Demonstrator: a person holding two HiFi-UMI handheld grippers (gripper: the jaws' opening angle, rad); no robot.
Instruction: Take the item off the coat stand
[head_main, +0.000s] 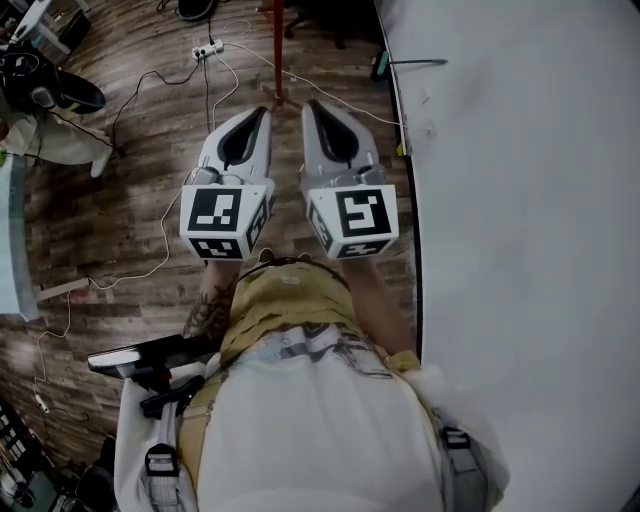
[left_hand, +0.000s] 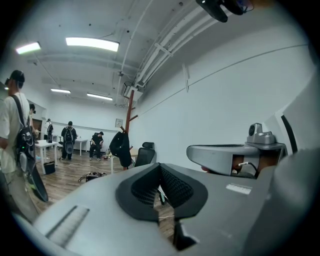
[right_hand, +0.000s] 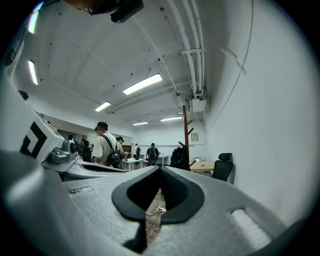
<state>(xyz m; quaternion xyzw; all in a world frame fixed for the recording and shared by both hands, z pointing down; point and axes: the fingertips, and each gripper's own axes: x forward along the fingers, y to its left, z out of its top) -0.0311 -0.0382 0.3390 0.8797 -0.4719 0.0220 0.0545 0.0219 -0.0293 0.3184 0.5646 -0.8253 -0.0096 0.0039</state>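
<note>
**Both claws clenched and empty; the dark item hangs on the coat stand ahead**

Closest to us, in the head view, we hold the left claw (head_main: 262, 112) and the right claw (head_main: 311, 104) side by side and level over the wooden floor (head_main: 100, 220). They are near each other but not touching. In each gripper view the dark pads meet at their tips with nothing between them, so both claws are clenched on nothing. Through the small gap under the right claw's pads we see only floor and a white power strip (right_hand: 160, 209) with its cable.

A white wall (head_main: 520, 200) runs along our right. Farther ahead stands the coat stand (right_hand: 186, 135), a red-brown pole with short pegs, close to that wall. The dark item (right_hand: 179, 157) hangs from a peg partway up the pole, well apart from both claws. We cannot tell whether it is a bag or a garment.

Just beside the stand are a black office chair (right_hand: 222, 167) and a tabletop (right_hand: 202, 165). Beyond, a person (right_hand: 105, 150) wearing a backpack stands among other tabletops.
</note>
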